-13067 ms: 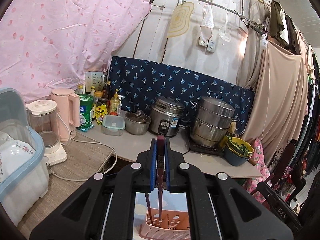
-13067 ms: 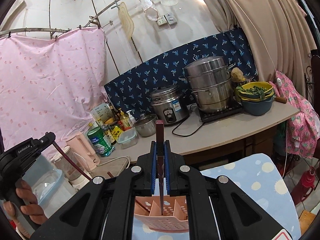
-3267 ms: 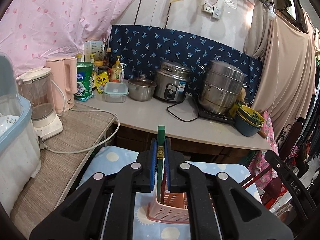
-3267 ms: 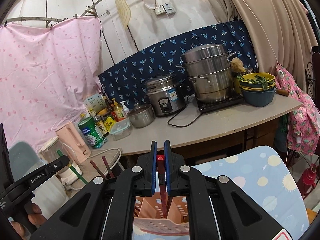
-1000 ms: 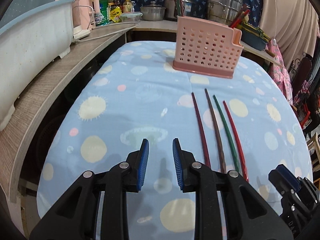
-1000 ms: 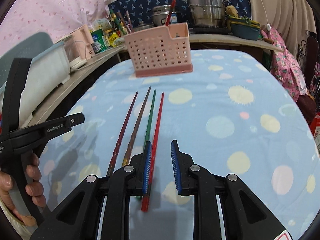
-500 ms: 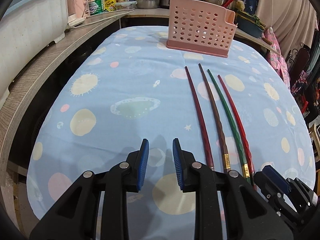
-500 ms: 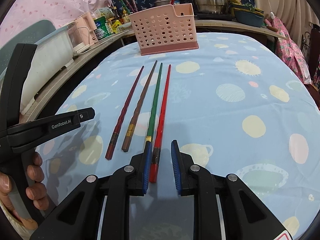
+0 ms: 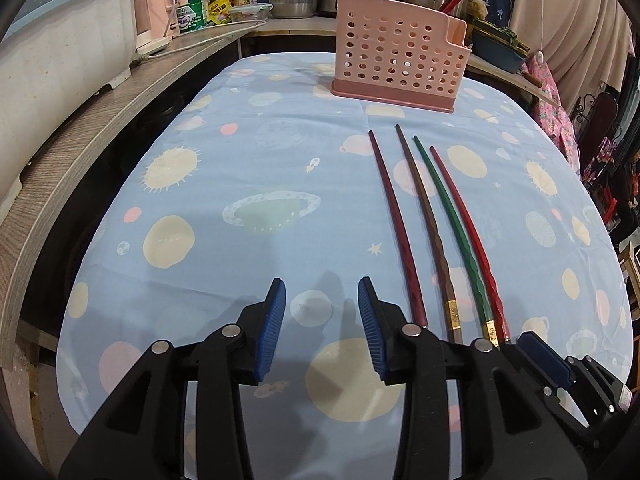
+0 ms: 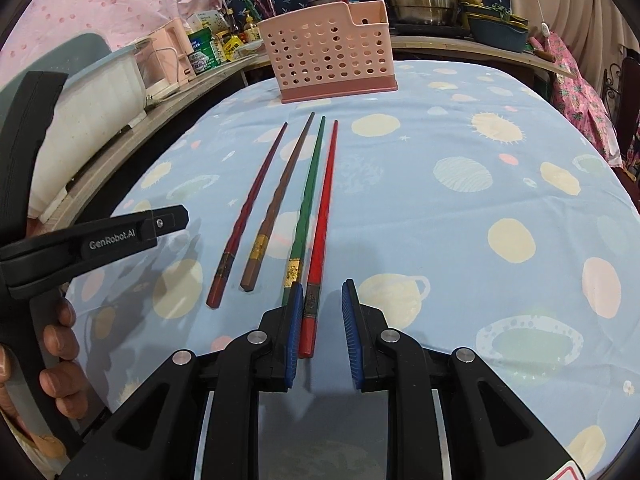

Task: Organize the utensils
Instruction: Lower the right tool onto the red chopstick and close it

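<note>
Widened within the last half second: left claw (image 9: 322, 326), blue pads now spread with nothing between them, only bare cloth beneath, lower centre of the left wrist view. Closer in than a second ago, both views: four chopsticks now fill mid-frame, pink basket pushed back to the top.

Right claw (image 10: 319, 320), lower centre of the right wrist view: pads apart, thick end of the bright red chopstick (image 10: 325, 208) lying between them, close against the left pad, not yet pinched so far as can be judged. Green chopstick with a gold band (image 10: 308, 200) just beside, its end partly hidden behind that same pad.

Step in hand, most likely: picking up the next pair of loose sticks for the basket. Next move calls for squeezing on the red one alone without dragging the green neighbour, then lifting and tipping it upright. For the left claw, a shift right toward the dark maroon chopstick (image 9: 394, 220) or the brown chopstick with a gold band (image 9: 426, 216).

All four slim, tapered, lying flat and near parallel on the pale blue planet-print cloth (image 9: 248, 184) over the worktop, thin tips toward the perforated pink plastic utensil basket (image 10: 328, 58), upper centre, standing upright with several sticks already poking out.
</note>
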